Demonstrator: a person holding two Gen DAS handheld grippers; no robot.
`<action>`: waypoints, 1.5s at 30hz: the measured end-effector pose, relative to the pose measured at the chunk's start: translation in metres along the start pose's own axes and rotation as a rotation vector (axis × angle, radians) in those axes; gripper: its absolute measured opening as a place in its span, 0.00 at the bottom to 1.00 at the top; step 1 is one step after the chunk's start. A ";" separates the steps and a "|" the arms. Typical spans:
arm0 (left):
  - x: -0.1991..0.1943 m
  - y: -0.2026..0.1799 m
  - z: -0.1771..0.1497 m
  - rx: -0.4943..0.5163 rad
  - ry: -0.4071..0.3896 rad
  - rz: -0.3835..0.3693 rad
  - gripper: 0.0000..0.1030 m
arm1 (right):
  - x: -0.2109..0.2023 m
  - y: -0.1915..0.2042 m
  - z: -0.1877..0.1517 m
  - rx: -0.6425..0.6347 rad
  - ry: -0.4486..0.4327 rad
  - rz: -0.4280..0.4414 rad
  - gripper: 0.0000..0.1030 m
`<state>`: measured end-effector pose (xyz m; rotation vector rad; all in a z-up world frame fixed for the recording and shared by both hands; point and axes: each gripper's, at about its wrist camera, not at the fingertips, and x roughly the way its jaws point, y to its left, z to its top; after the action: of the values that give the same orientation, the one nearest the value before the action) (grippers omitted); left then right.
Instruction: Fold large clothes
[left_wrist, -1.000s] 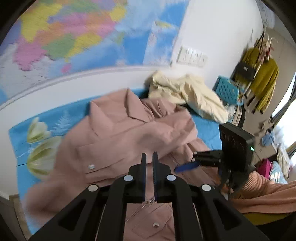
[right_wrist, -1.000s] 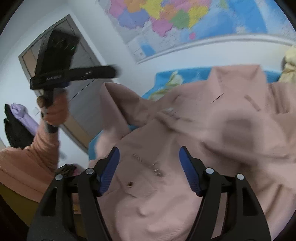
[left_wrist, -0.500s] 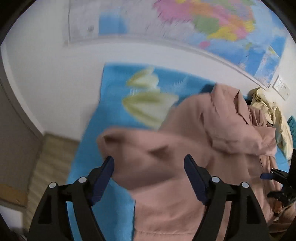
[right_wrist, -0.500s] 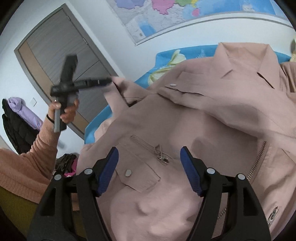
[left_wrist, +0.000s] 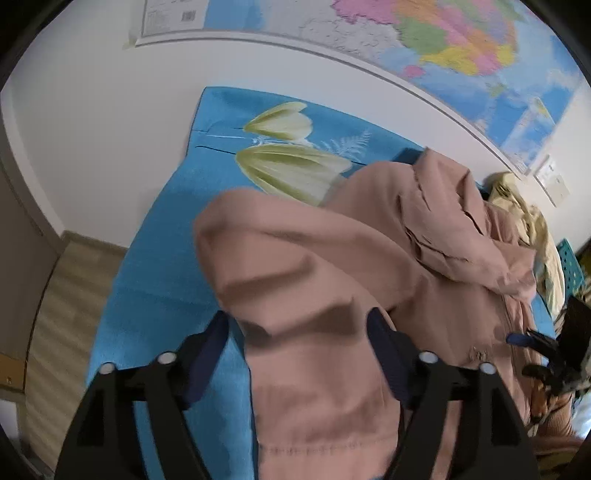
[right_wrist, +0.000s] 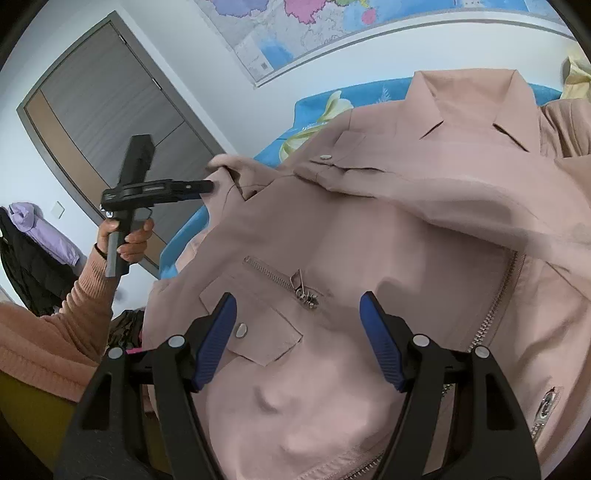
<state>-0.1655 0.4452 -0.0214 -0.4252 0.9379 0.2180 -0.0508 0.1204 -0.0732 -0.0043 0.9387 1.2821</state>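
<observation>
White walls carry a big coloured map (left_wrist: 461, 48), a grey door (right_wrist: 107, 110) stands shut — pale wood floor (left_wrist: 55, 314) below.

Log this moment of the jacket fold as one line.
stage: sleeve positioning | left gripper: open, just opened, sleeve between jaws | right gripper: open above pink jacket

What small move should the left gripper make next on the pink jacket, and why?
Probably close the left gripper on the sleeve of the pink zip-front jacket. Its jaws have just been opening and now stand wide, with the sleeve's bunched cloth lying between them on the blue floral sheet, not yet pinched. The right gripper hovers open above the chest pocket.
</observation>
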 end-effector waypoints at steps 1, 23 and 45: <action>0.002 -0.001 -0.003 0.008 0.012 0.000 0.76 | 0.002 0.000 0.000 -0.003 0.004 0.001 0.67; 0.005 -0.273 0.035 0.510 0.118 -0.427 0.23 | -0.070 -0.011 -0.005 0.047 -0.188 -0.030 0.69; 0.044 -0.103 0.033 0.079 -0.054 -0.070 0.60 | 0.005 0.013 -0.013 -0.162 0.127 -0.367 0.21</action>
<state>-0.0782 0.3674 -0.0135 -0.3767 0.8737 0.1277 -0.0692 0.1230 -0.0783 -0.3720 0.8907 1.0205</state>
